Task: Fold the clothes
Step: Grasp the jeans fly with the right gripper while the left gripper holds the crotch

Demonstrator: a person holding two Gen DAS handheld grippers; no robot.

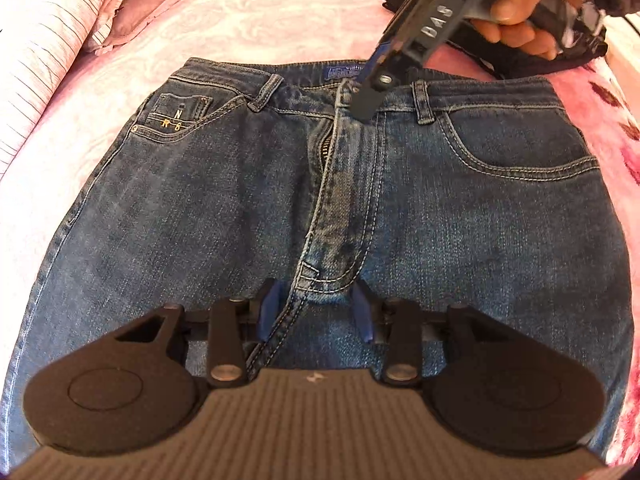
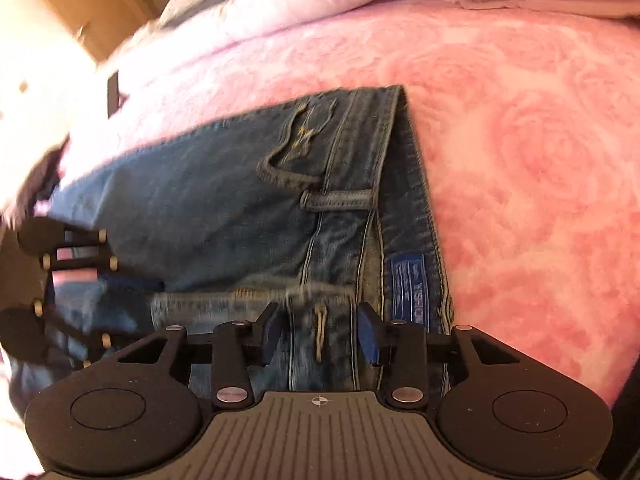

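Right hand-held gripper agape over jeans waistband; pink blanket beneath.

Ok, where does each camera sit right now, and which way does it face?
Left wrist: on the left gripper at the crotch, facing up the jeans to the waistband; the right gripper and hand show.
Right wrist: on the right gripper at the waistband, facing across it; the left gripper shows.
Shared: jeans, pink bedspread.

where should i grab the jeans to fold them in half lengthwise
Grip the jeans along the centre line: waistband at the fly from the far side, crotch seam from the near side. They lie flat and face up, so the fly marks the fold. The right gripper and left gripper straddle those spots, jaws open.
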